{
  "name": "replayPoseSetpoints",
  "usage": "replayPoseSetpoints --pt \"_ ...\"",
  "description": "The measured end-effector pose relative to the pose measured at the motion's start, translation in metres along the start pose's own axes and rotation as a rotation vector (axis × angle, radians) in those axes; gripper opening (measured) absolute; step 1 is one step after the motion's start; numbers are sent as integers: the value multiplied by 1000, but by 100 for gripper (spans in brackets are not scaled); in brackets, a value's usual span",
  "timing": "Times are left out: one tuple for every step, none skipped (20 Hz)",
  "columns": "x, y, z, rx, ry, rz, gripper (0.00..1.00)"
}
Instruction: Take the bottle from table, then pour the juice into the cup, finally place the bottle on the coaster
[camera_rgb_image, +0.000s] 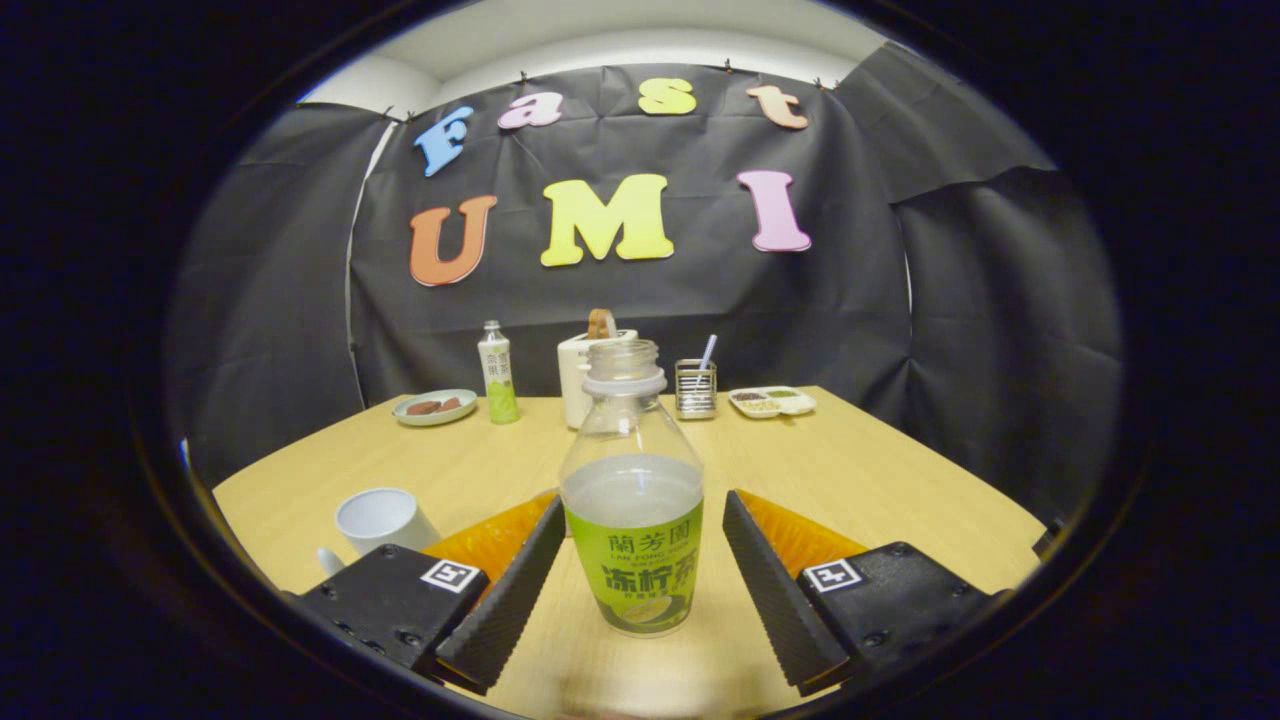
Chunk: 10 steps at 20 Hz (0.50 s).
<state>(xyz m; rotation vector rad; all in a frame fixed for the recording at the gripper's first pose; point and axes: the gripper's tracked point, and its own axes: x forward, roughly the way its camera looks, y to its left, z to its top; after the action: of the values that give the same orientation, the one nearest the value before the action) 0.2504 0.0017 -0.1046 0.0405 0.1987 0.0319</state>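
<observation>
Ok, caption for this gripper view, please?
Open hand-held gripper straddles the uncapped juice bottle on the wooden table, neither finger touching it; white cup nearby.

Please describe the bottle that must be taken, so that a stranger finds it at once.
On the wooden table, the open gripper points at the bottle standing between its fingers, untouched. Unlike the capped bottle far behind, it has no cap.

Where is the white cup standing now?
The white cup stands on the wooden table, just beyond the left finger of the open gripper, left of the clear uncapped bottle.
</observation>
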Motion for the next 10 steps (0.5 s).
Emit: replayPoseSetpoints --pt "2 2 3 2 -7 10 100" --pt "4 4 5 -5 -12 22 100" --pt "7 5 8 -6 -27 31 98" --pt "5 4 9 -4 -16 30 90" --pt "7 4 10 -16 -20 48 81" --pt "7 6 17 -22 -40 70 81" --pt "4 3 20 -27 -41 71 81" --pt "2 1 19 -26 -38 81 80" --pt "3 -3 22 -36 -36 72 80" --pt "3 -12 23 -63 -26 45 80"
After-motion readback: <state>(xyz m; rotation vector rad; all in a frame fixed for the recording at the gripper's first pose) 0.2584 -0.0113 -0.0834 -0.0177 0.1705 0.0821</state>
